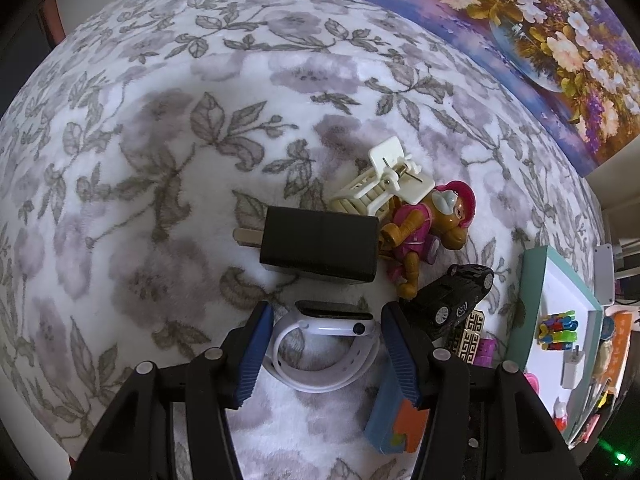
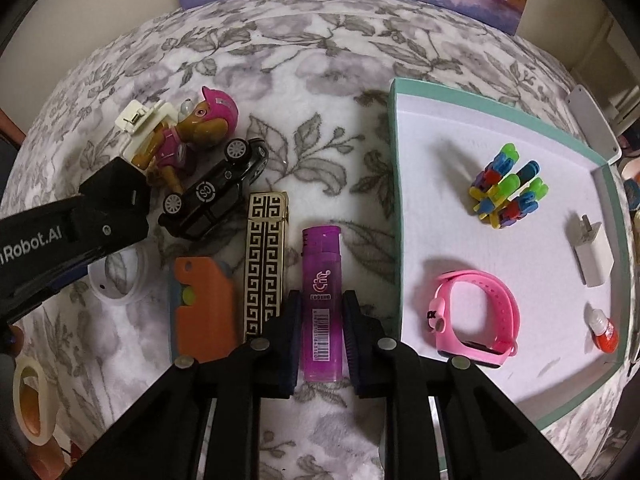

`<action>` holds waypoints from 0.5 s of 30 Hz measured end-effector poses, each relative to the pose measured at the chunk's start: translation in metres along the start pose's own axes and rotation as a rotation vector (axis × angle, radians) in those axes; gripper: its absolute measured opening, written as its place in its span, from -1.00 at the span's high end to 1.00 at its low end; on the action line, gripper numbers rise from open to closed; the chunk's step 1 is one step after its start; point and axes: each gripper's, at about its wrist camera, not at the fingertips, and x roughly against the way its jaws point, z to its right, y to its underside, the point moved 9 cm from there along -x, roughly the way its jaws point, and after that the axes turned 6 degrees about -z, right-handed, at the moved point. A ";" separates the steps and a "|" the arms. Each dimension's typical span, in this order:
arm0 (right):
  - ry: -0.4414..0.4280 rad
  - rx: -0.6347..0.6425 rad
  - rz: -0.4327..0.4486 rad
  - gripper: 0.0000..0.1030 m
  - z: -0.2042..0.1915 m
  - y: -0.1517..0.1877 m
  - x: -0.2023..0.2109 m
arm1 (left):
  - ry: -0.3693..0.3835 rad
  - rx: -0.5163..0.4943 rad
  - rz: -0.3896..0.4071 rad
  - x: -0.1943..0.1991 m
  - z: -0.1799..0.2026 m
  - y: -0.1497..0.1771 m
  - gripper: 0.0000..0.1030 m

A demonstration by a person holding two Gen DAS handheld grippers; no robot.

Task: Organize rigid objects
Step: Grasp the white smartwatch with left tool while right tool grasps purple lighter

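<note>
A translucent purple plastic lighter point(image 2: 322, 304) lay on plush, matt floral fleece cloth point(image 2: 320, 80); nearby, a glossy black toy car point(image 2: 216, 192) and a smooth white rubbery watch strap point(image 1: 324, 356).

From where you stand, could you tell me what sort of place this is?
Probably a room at home: a soft floral blanket, a flower painting against the wall, and toys being sorted into a tray.

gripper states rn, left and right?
Left gripper: open, fingers either side of the white watch, not clamped.
Right gripper: open, fingers straddling the purple lighter, narrow gaps both sides.
</note>
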 end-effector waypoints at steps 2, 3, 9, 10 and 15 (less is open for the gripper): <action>-0.013 -0.011 -0.001 0.61 -0.002 -0.001 0.004 | -0.002 0.002 0.003 0.003 0.000 0.000 -0.14; -0.018 -0.014 0.000 0.61 -0.001 -0.001 0.007 | -0.009 0.002 0.009 0.005 0.000 -0.001 -0.14; -0.052 -0.021 0.038 0.61 0.001 -0.010 0.027 | 0.002 0.002 0.050 0.023 -0.001 -0.007 -0.07; -0.059 -0.022 0.049 0.61 0.001 -0.011 0.031 | 0.003 0.000 0.062 0.027 -0.001 -0.008 0.17; -0.074 -0.029 0.084 0.61 0.006 -0.015 0.048 | 0.010 -0.009 0.105 0.042 0.000 -0.013 0.16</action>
